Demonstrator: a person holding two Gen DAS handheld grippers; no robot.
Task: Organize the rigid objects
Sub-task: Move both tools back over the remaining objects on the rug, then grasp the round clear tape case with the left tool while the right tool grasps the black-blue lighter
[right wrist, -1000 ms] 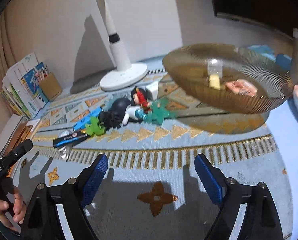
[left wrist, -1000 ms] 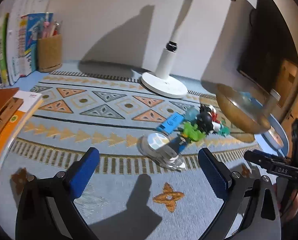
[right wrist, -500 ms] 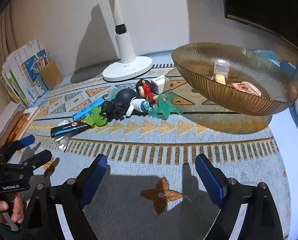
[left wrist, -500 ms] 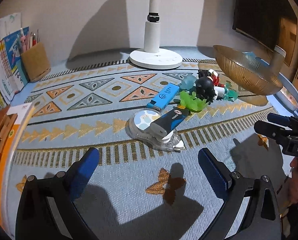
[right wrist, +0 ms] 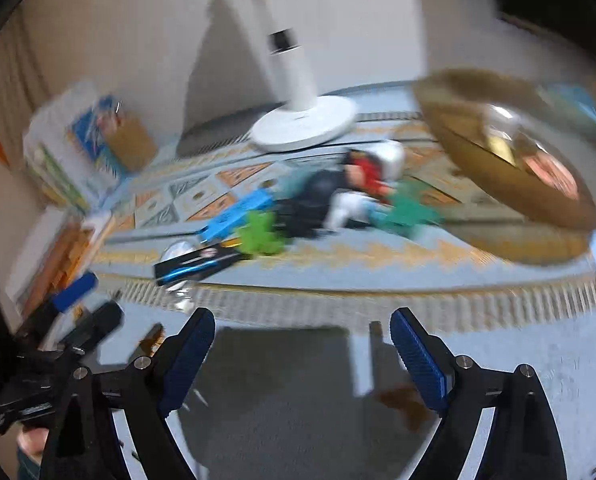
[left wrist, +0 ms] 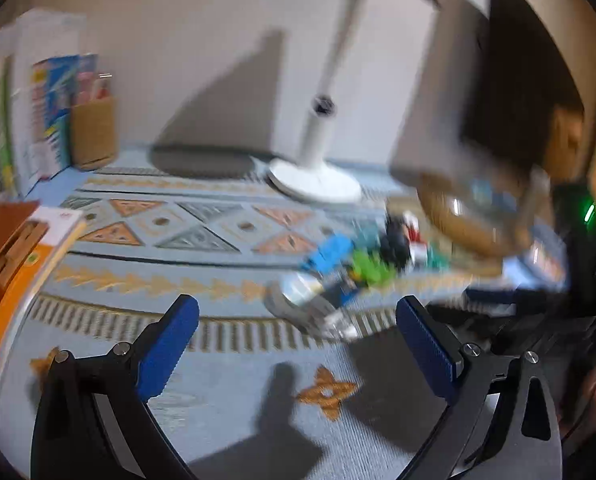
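Both views are motion-blurred. A pile of small rigid objects lies on the patterned mat: a blue box [right wrist: 233, 216], a green toy [right wrist: 259, 234], a black-and-blue box [right wrist: 195, 266], a dark round toy [right wrist: 318, 196], a red-haired figure [right wrist: 362, 184] and a teal toy [right wrist: 408, 212]. The pile also shows in the left wrist view [left wrist: 350, 268]. An amber ribbed bowl [right wrist: 510, 184] with small items in it stands right of the pile. My left gripper [left wrist: 298, 344] is open and empty, short of the pile. My right gripper [right wrist: 302, 352] is open and empty, short of the pile.
A white lamp base [right wrist: 304, 122] stands behind the pile. Books and a brown pen holder [left wrist: 93, 132] stand at the back left. An orange and white book stack [left wrist: 13, 256] lies at the left edge. A dark monitor [left wrist: 526, 96] is at the right.
Both grippers moved fast and the views blurred. The left view swung back left and the pile shifted right in it. The right gripper came closer to the pile. Both stay open.
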